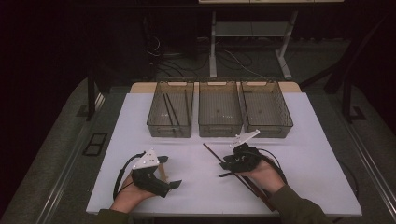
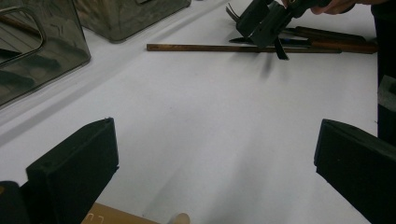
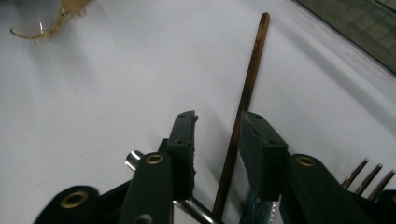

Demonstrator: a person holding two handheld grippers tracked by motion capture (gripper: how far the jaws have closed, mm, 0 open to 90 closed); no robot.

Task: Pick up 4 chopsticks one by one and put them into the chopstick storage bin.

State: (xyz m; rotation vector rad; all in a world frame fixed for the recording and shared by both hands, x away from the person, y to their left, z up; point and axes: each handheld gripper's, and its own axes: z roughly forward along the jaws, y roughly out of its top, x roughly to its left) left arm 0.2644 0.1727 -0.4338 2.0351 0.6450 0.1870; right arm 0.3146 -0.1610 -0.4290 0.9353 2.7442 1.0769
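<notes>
R tool (image 3: pixel 215 135) | jaws astride brown chopstick (image 3: pixel 247 86), not clamped

Left hand (image 1: pixel 128 196) entered from the bottom edge and held the left gripper (image 1: pixel 169 172) low over the surface, jaws pointing right and set wide apart with nothing between them. Right hand (image 1: pixel 261 176) held the right gripper (image 1: pixel 223 169), pointing left; its jaws stood partly apart, a narrow gap between them. Both sleeves were visible at the bottom edge.
</notes>
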